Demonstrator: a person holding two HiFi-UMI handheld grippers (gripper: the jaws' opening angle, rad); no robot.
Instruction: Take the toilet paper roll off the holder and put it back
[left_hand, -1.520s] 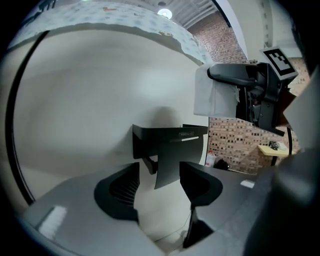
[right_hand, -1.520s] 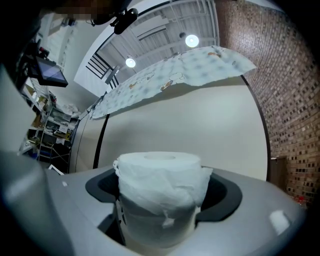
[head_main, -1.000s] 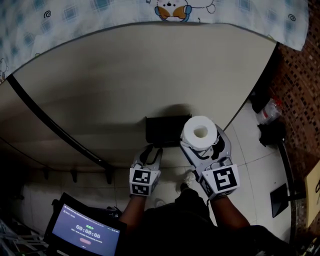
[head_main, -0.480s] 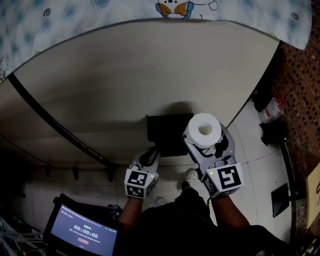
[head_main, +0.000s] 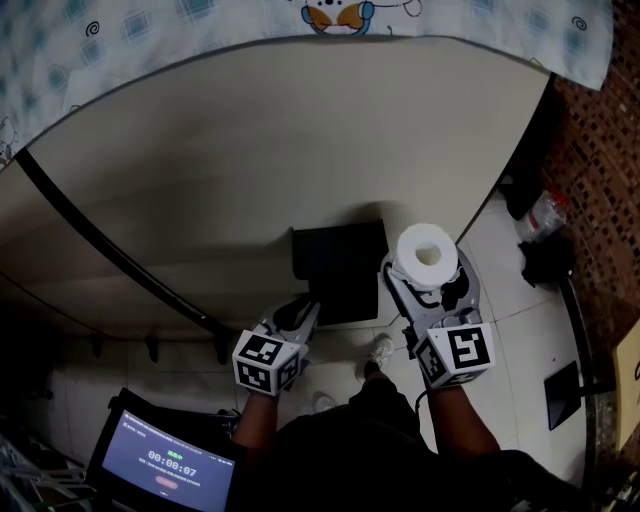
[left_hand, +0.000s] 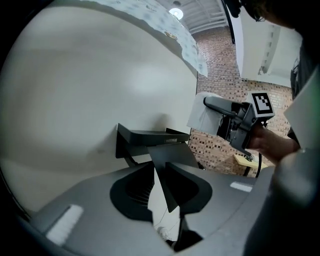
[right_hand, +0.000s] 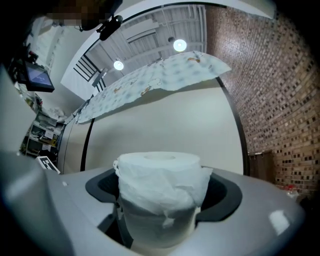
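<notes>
Two things have shifted in the last second. Nearest the person, just past the timer screen (head_main: 170, 465) at the near left, the left gripper (head_main: 298, 316) has narrowed its jaws round the flap (left_hand: 170, 161) of the holder (head_main: 335, 255) and then eased them a touch. The flap lies between them with a sliver of light down one side, so it looks cradled rather than pinched. It now swings out toward the person, further than a second ago.

Just to the right, the right gripper (head_main: 430, 285) stays clamped wide on the toilet paper roll (head_main: 427, 255), which is upright with its core showing. The gripper has carried the roll rightward, so it no longer overlaps the holder. The roll is off. I judge the return comes next, with the flap kept lifted to open the way.

Room is best on the right, over the tiled floor (head_main: 510, 300), though a bottle (head_main: 545, 215) lies further right. Leftward, a dark strip (head_main: 110, 255) crosses the beige panel (head_main: 250, 150). Beyond the holder the panel is flat and bare up to the patterned cloth (head_main: 150, 30) at its far edge.
</notes>
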